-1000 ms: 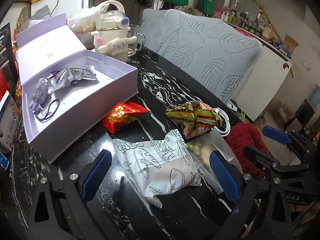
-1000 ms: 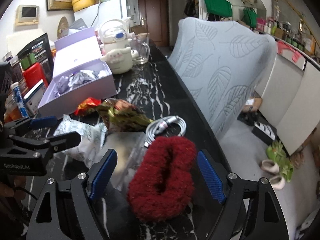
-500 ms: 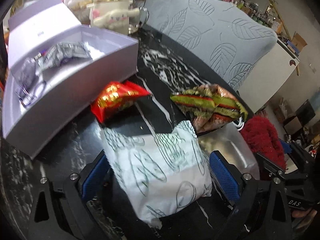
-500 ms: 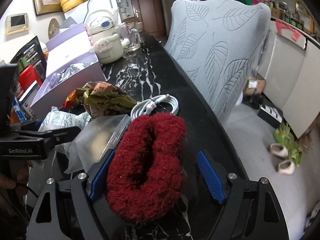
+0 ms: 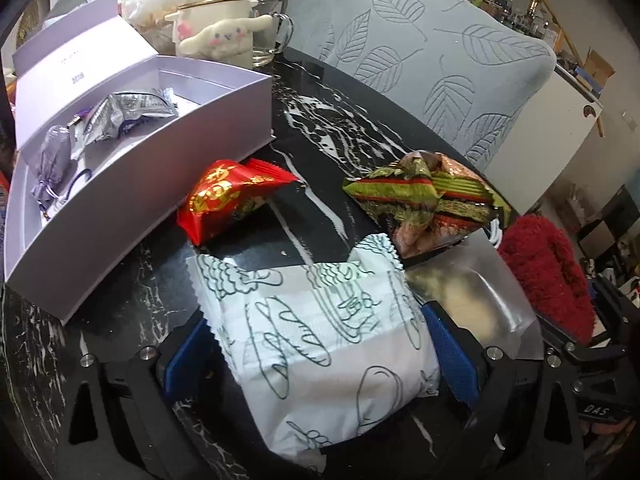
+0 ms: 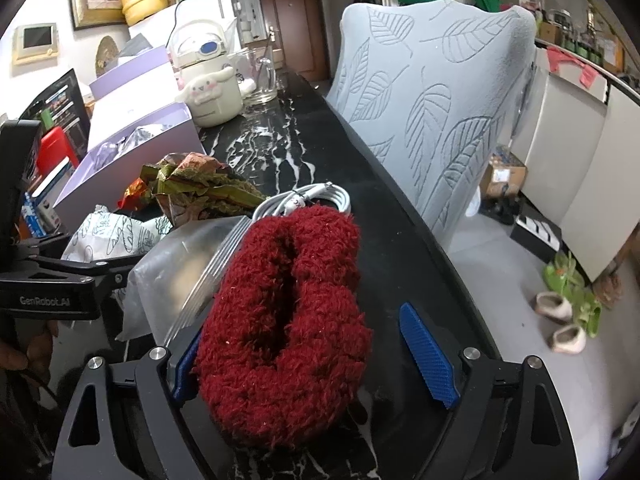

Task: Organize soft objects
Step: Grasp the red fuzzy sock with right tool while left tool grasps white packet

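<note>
On the black marble table [image 5: 320, 128], the lavender box [image 5: 132, 208] sits open at the left with a silver packet [image 5: 128, 114] already inside it. Between box and table edge lie the loose items: a clear zip bag [image 5: 476, 304], a white printed packet [image 5: 320, 344], a fluffy red slipper [image 6: 288, 312], a green-striped wrapper [image 5: 428, 196] and a red snack packet [image 5: 228, 196].

The left gripper [image 5: 320, 354] straddles the white printed packet, its blue pads close against both sides; whether they press yet I cannot tell. The right gripper [image 6: 316, 354] brackets the fluffy red slipper, one pad against the pile and the other standing clear, and its jaws are opening, so nothing is gripped there.

Risks, as I judge them: the slipper overlaps the zip bag's edge, so a closing pad could pinch the plastic and drag the bag along. The packet is puffed and slick (air-filled, by the look of it), and a squeeze near its end could let it squirt out or crush the contents.

Compared with a second ago, both grippers have come down: the packet, then ahead of the left pads, now sits between them, and the slipper lies deeper in the right jaws.
</note>
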Action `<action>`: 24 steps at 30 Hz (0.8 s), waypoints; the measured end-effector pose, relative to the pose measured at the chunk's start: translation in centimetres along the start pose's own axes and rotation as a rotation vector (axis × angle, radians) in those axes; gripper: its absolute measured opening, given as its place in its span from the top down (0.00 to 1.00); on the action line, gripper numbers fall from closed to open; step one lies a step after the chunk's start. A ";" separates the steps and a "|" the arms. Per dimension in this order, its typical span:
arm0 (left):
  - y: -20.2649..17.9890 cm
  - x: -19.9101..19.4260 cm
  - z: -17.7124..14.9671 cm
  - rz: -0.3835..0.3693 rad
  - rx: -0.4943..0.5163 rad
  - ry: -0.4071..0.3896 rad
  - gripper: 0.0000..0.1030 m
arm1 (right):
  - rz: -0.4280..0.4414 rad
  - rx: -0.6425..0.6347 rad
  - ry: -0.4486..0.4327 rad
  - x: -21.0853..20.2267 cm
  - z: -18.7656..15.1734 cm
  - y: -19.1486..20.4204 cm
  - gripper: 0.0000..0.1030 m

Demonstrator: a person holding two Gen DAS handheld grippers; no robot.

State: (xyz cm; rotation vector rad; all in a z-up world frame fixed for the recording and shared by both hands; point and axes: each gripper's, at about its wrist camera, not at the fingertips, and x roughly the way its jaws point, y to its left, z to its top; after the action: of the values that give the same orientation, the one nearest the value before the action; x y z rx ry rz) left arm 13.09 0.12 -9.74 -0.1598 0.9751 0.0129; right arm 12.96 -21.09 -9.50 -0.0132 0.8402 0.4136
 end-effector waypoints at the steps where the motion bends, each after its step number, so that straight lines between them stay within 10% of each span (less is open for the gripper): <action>1: 0.0 0.0 -0.1 0.012 0.000 -0.006 0.03 | -0.003 -0.004 -0.001 0.0 0.0 0.0 0.14; 10: -0.5 -0.4 -0.4 0.023 0.025 -0.037 0.35 | -0.050 -0.066 -0.004 -0.3 -0.3 0.7 0.59; 24: -0.3 -1.9 -1.8 0.021 0.038 -0.055 0.38 | -0.040 -0.016 -0.047 -2.2 -0.2 0.5 0.61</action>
State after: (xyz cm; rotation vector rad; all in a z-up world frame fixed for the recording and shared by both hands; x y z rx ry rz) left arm 10.57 -0.33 -9.17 -0.1134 0.9220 0.0177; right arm 11.34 -21.38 -7.98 -0.0351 0.7891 0.3821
